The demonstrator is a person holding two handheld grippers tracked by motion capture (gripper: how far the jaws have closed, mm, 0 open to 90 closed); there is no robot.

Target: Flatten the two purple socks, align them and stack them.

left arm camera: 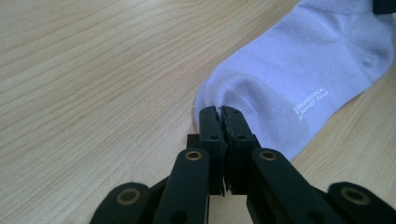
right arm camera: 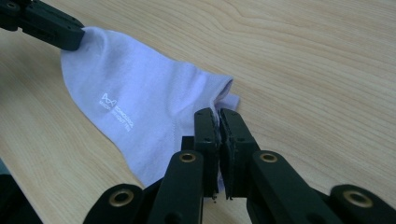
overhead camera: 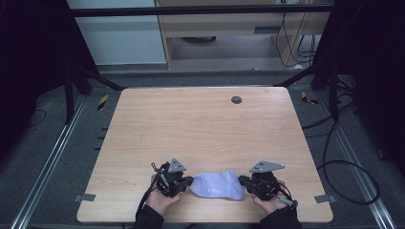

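Sock (overhead camera: 217, 185) near front edge of worktop (overhead camera: 200, 124), stretched between both grippers. Left gripper (overhead camera: 190, 181) fingers clamped on one end, right gripper (overhead camera: 242, 182) fingers on other, probably to lay flat.

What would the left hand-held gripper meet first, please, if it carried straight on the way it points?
Probably the right hand-held gripper, past the white sock that the left hand-held gripper already pinches; depth is unclear.

Pale sock (overhead camera: 218, 185) btwn L gripper (overhead camera: 190, 181) & R gripper (overhead camera: 242, 181), seemingly pinched both ends.
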